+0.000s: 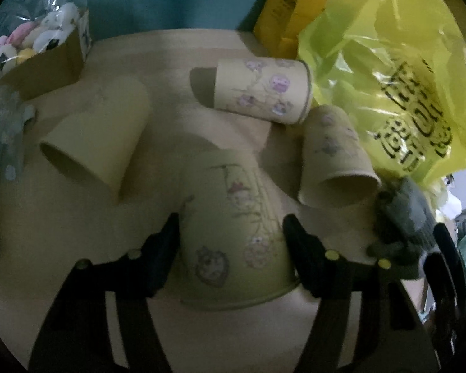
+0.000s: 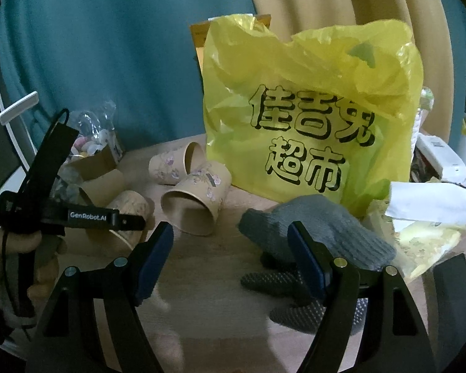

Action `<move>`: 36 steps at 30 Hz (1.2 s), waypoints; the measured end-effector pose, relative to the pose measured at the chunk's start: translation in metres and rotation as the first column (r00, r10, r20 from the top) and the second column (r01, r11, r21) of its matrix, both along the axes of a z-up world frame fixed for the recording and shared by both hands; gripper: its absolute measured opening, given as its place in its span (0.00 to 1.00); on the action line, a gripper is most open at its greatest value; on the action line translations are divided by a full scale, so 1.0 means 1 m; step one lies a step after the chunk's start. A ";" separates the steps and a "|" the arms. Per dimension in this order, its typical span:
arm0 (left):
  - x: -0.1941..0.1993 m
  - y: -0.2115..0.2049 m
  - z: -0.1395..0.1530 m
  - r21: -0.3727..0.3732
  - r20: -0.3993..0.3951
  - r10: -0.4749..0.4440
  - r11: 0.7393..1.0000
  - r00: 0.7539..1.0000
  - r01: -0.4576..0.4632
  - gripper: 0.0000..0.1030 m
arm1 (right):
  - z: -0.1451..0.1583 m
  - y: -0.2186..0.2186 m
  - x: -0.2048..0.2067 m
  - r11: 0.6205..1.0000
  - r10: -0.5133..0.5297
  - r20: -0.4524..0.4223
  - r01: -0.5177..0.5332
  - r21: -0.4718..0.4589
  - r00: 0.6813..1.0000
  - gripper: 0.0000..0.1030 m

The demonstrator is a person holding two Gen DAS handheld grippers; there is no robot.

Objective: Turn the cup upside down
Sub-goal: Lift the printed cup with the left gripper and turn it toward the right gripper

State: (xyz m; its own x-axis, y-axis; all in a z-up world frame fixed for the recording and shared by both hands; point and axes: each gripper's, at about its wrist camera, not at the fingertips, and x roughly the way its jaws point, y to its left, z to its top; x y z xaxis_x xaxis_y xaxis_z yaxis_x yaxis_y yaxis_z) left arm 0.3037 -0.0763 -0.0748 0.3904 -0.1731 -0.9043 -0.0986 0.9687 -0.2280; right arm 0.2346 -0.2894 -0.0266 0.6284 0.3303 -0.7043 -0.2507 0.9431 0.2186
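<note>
A paper cup with cartoon prints [image 1: 233,233] stands upside down on the wooden table [image 1: 158,62], base up and rim down. My left gripper [image 1: 231,227] has a finger on each side of it, touching its walls. In the right wrist view the same cup [image 2: 130,208] shows behind the left gripper's body [image 2: 77,216]. Three more cups lie on their sides: a plain one [image 1: 96,136], a printed one [image 1: 261,90] and another [image 1: 335,158]. My right gripper [image 2: 230,242] is open and empty above the table, near a grey glove [image 2: 310,227].
A yellow plastic shopping bag [image 2: 310,108] stands at the back right. A cardboard box of small plush toys [image 1: 37,46] sits at the back left. White paper and packets [image 2: 428,202] lie right of the glove. A teal wall is behind.
</note>
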 end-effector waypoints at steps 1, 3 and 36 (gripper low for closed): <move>-0.007 -0.002 0.006 0.000 0.005 0.000 1.000 1.000 0.000 0.65 | 0.002 0.000 -0.002 1.000 0.000 0.004 0.000 -0.001 1.000 0.77; -0.020 -0.003 0.015 -0.009 0.010 0.000 1.000 1.000 0.000 0.65 | 0.006 0.000 -0.008 1.000 0.004 0.010 -0.004 -0.001 1.000 0.77; -0.194 -0.005 0.027 -0.051 -0.001 0.062 0.997 0.998 -0.062 0.68 | 0.008 0.035 -0.114 0.987 0.159 -0.103 -0.161 -0.012 0.982 0.77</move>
